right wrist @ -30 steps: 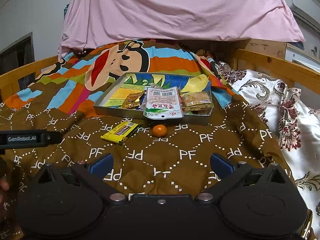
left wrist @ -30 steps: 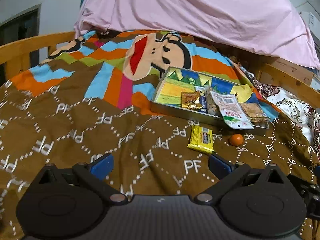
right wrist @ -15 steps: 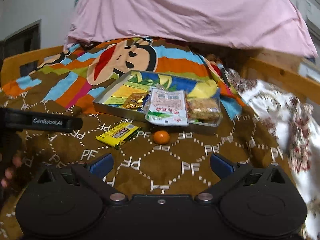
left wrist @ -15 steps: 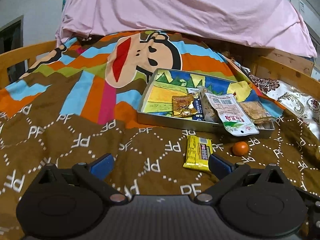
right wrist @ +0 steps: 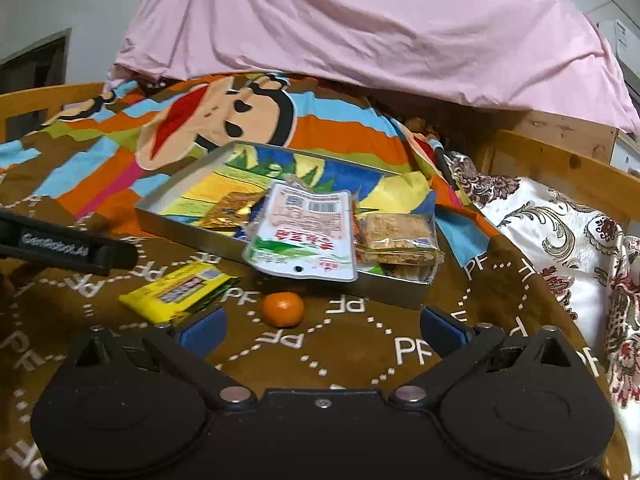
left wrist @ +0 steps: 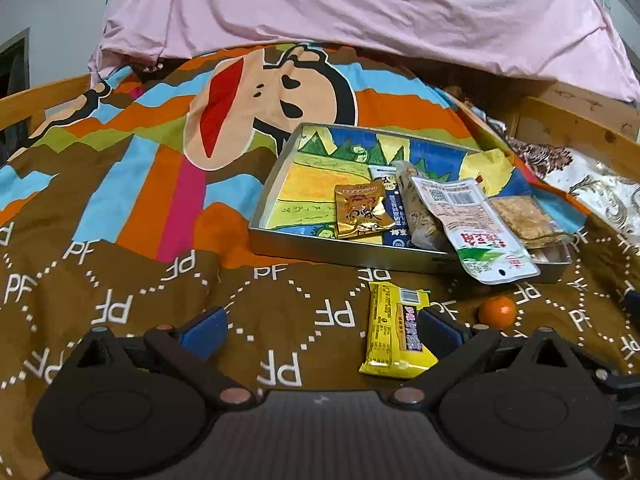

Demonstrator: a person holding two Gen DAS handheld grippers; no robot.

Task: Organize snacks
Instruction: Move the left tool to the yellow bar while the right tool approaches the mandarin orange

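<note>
A shallow metal tray (left wrist: 344,250) (right wrist: 188,236) with a colourful printed floor lies on the brown blanket and holds several snack packets. A white and green packet (left wrist: 476,226) (right wrist: 308,236) hangs over the tray's near rim. In front of the tray lie a yellow snack bar (left wrist: 394,330) (right wrist: 180,294) and a small orange fruit (left wrist: 497,311) (right wrist: 283,309). My left gripper (left wrist: 320,328) is open, its right finger right beside the yellow bar. My right gripper (right wrist: 320,328) is open, with the fruit just beyond its fingers.
The brown "PF" blanket (left wrist: 160,280) covers the bed, with a striped cartoon print farther back. A pink sheet (left wrist: 360,12) is heaped behind. Wooden bed rails (right wrist: 560,164) run along the sides. A white floral cloth (right wrist: 560,248) lies at the right. The left gripper's black body (right wrist: 60,246) reaches in from the left.
Both grippers have moved forward and lower toward the items in front of the tray. The yellow bar and the fruit now sit close to the fingers. Nothing was taken hold of.
</note>
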